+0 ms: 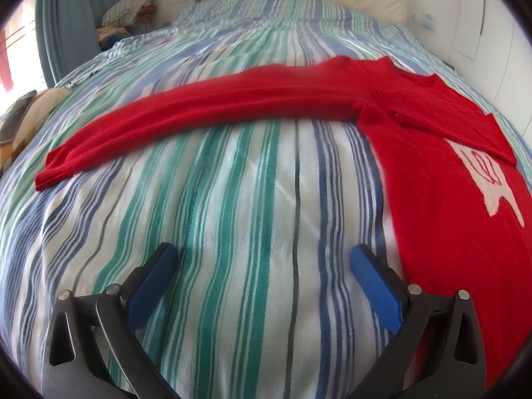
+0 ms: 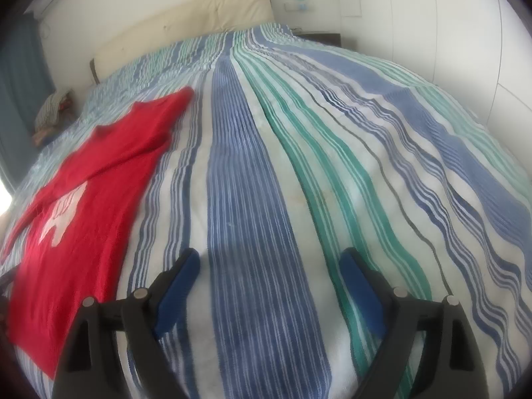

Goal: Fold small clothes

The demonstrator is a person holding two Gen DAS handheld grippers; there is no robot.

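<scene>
So, sweater: red sweater (image 1: 442, 179) flat on striped bedspread (image 1: 232, 219), one sleeve (image 1: 186, 113) stretched out sideways toward bed's left edge, other folded over the chest
left gripper (image 1: 264, 262): fingers apart, holding nothing, over bare bedspread just beside sweater
right gripper (image 2: 269, 266): fingers apart, holding nothing, sweater off to its left
headboard (image 2: 186, 26): far edge

Striped bed (image 2: 252, 179), cream headboard (image 2: 186, 16), perhaps curtains (image 1: 66, 16)
</scene>
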